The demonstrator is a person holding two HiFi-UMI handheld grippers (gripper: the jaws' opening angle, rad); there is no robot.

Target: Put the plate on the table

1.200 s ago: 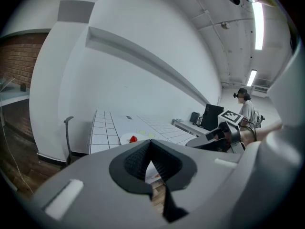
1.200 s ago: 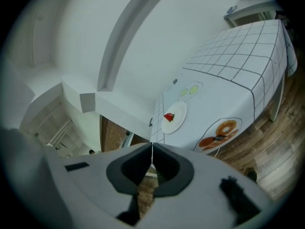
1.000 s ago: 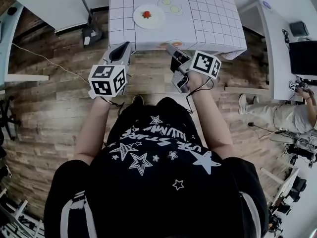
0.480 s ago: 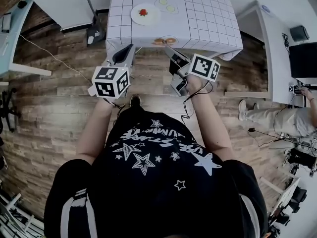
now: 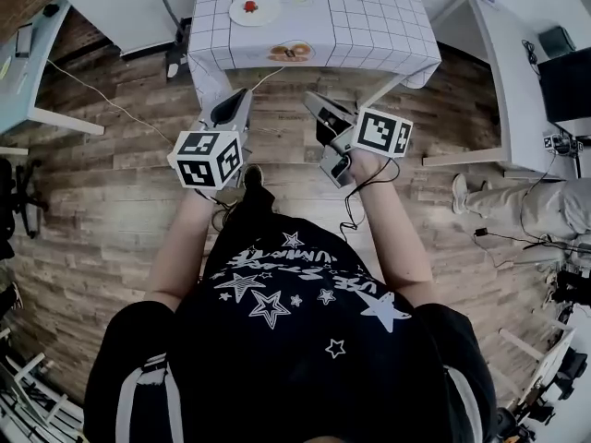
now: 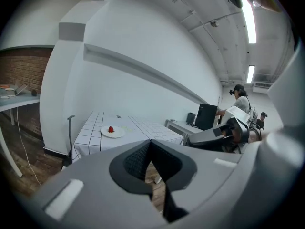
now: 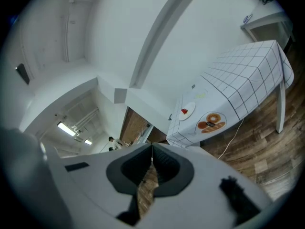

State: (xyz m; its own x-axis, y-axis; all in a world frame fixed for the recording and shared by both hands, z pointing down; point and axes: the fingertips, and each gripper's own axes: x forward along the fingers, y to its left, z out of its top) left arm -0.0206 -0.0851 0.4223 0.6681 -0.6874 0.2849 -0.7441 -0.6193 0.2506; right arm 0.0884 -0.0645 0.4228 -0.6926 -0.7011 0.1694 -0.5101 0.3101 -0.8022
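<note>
A white plate with a red strawberry on it rests on the table, which has a white cloth with a grid pattern, at the top of the head view. Both grippers hover over the wooden floor, well short of the table. My left gripper is shut and holds nothing; its tips meet, and the plate shows far beyond them. My right gripper is also shut and empty, with the plate small in the distance on the table.
A donut picture hangs on the cloth's front. A black stand is left of the table, and a cable runs across the floor. A white desk and a seated person are on the right.
The table and plate have slid up and away in the head view as the person backed off. Both grippers stayed shut and drew away from the table edge.
</note>
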